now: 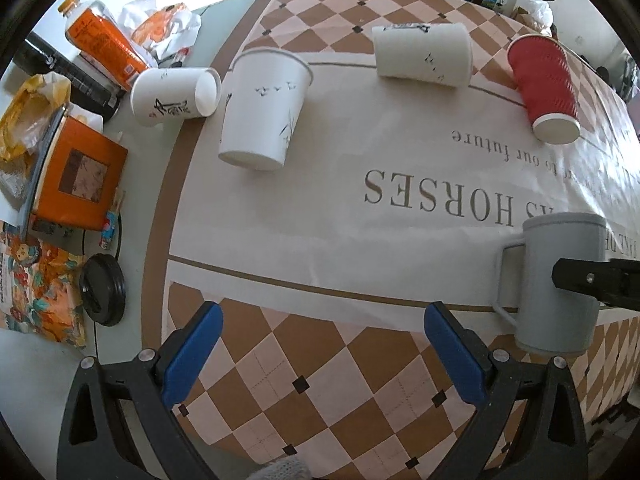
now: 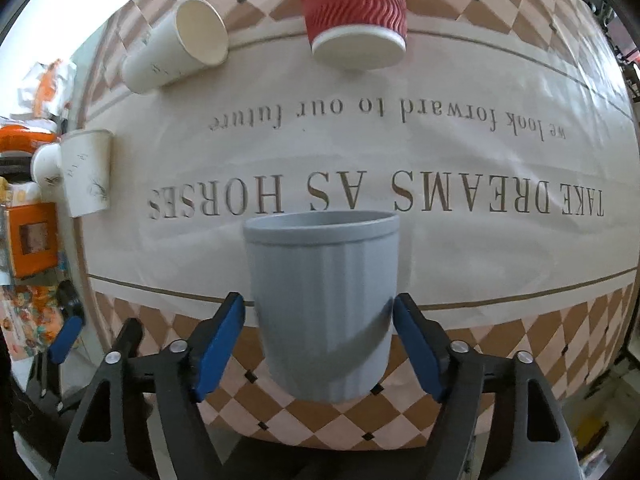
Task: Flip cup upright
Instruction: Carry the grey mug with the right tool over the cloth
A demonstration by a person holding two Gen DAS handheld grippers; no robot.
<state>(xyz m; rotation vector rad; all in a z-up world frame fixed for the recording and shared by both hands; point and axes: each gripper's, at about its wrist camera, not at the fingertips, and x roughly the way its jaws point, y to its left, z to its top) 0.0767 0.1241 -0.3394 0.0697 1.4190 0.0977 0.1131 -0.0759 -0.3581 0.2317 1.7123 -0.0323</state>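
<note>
A grey mug [image 2: 322, 308] stands upright on the tablecloth between the blue pads of my right gripper [image 2: 320, 314]. There is a small gap on the left side and the right pad is close to its wall, so the jaws look open around it. In the left wrist view the mug [image 1: 560, 280] shows at the right with its handle facing left and a black finger of the right gripper [image 1: 592, 280] against it. My left gripper [image 1: 320, 344] is open and empty over the checkered border near the table's front edge.
A red ribbed cup [image 1: 544, 88] and a white paper cup [image 1: 262, 108] stand on the cloth. Two white cups [image 1: 424, 54] [image 1: 174, 96] lie on their sides. Bottles, an orange box [image 1: 76, 176] and a black lid [image 1: 102, 284] crowd the left edge.
</note>
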